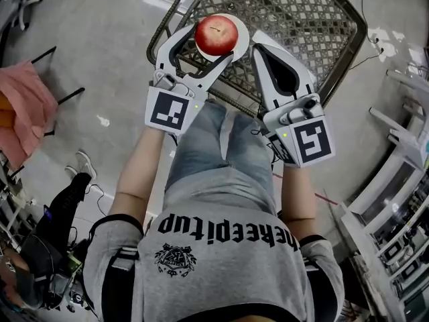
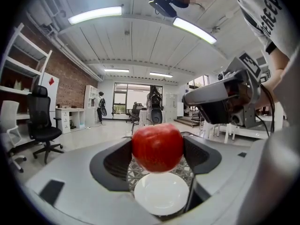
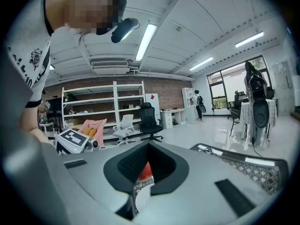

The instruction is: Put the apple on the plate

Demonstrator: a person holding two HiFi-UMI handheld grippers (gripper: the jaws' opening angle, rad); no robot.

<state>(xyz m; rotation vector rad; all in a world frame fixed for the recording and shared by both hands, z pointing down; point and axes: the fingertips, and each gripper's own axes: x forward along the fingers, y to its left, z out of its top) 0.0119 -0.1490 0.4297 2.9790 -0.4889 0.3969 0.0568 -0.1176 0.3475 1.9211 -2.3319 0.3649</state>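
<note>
Our left gripper [image 1: 206,42] has its jaws spread about as wide as the apple [image 1: 216,34] and clamps it by the sides. The red fruit hangs right over the white plate [image 2: 161,193]; we cannot tell whether it touches the plate. Our right gripper [image 1: 263,44] sits just beside it with its jaws closed together and nothing between them. Only a sliver of the apple and plate shows through their hollow.

The plate rests on a dark wire-mesh table [image 1: 295,25], close to the near edge. Most of the mesh behind the plate is bare. Around us is a grey polished floor, with a pink cloth [image 1: 23,113] on the left and white shelving [image 1: 402,159] on the right. In the left gripper view a black office chair [image 2: 42,125] stands by a brick wall.
</note>
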